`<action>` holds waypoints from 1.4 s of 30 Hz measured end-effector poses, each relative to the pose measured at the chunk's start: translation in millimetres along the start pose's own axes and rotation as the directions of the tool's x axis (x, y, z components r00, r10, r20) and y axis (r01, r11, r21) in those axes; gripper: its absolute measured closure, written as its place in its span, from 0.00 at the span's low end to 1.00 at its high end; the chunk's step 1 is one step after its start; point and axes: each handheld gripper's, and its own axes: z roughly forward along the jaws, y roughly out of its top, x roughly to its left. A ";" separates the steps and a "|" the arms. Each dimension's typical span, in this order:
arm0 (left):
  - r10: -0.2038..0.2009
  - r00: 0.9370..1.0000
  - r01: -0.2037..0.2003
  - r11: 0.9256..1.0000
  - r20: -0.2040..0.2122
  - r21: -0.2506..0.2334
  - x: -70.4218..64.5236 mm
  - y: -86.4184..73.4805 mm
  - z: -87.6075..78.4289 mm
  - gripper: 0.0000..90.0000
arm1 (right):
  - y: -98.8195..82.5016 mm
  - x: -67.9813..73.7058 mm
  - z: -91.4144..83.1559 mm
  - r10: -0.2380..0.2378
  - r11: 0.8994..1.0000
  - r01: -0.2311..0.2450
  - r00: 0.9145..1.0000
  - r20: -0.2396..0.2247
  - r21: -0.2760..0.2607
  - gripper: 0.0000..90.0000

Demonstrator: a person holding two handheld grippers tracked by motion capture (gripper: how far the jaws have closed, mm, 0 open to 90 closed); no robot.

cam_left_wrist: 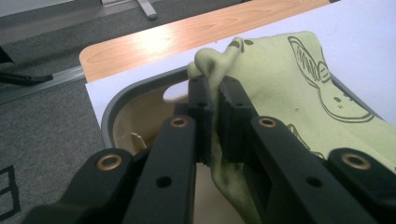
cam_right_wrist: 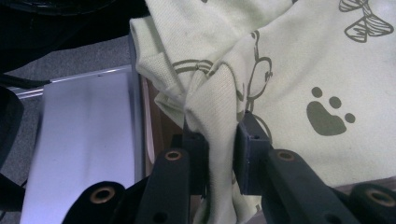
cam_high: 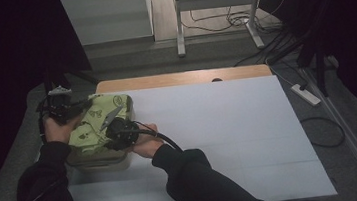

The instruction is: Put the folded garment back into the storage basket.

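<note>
Green printed cloth [cam_high: 96,121] pinched in both grippers, no legible writing

The high view is dimly lit, its left and right edges lost in near-black shadow. A soft glare is seen on the wooden table edge [cam_left_wrist: 187,37] in the left gripper view. Nearby black gripper parts are rendered blurred in both gripper views.

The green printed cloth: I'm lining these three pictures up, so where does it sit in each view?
High view: the green cloth lies over the grey bin at the table's left edge, between both grippers.
Left gripper view: right of centre, a fold pinched between the jaws.
Right gripper view: upper right, a fold pinched between the jaws.
Shared landmark: the bin's rim.
</note>
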 end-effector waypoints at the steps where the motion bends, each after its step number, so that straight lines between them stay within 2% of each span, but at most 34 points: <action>1: -0.003 1.000 0.003 1.000 0.001 0.000 0.1 -0.7 1.1 0.94 | -0.5 -0.4 0.8 -0.002 1.000 0.002 1.000 -0.001 0.005 0.86; 11: -0.008 1.000 0.008 1.000 -0.001 0.022 2.9 -5.6 8.6 0.94 | -6.3 -1.4 10.3 0.007 1.000 -0.007 1.000 0.003 0.016 0.85; 24: 0.009 1.000 -0.008 0.999 -0.011 0.053 2.2 -6.3 17.4 0.93 | -12.4 -0.8 19.2 0.010 0.999 -0.011 1.000 0.022 0.033 0.84; 26: 0.014 1.000 -0.013 0.998 -0.017 0.065 2.5 -5.6 18.5 0.93 | -13.0 -0.1 20.2 0.005 1.000 -0.006 1.000 0.031 0.030 0.81; 28: 0.036 0.998 -0.032 0.996 -0.049 0.080 1.5 -5.5 19.5 0.90 | -13.2 -0.2 21.1 0.009 0.999 -0.010 0.999 0.034 0.033 0.73; 30: 0.041 0.997 -0.035 0.995 -0.067 0.090 1.2 -5.6 20.2 0.86 | -13.6 -0.3 21.4 0.007 0.999 -0.009 0.999 0.042 0.040 0.67; 33: 0.045 0.996 -0.038 0.995 -0.079 0.093 0.5 -4.5 19.3 0.78 | -13.8 -1.9 19.9 0.031 0.999 -0.031 0.999 0.038 0.018 0.60; 37: 0.052 0.995 -0.044 0.994 -0.082 0.098 -0.5 -2.8 18.1 0.71 | -12.7 -3.5 16.4 0.049 0.999 -0.049 0.999 0.020 -0.008 0.55; 42: 0.046 0.995 -0.038 0.994 -0.083 0.102 -1.7 -2.4 18.1 0.63 | -13.0 -4.5 15.0 0.063 0.998 -0.063 0.998 0.004 -0.009 0.48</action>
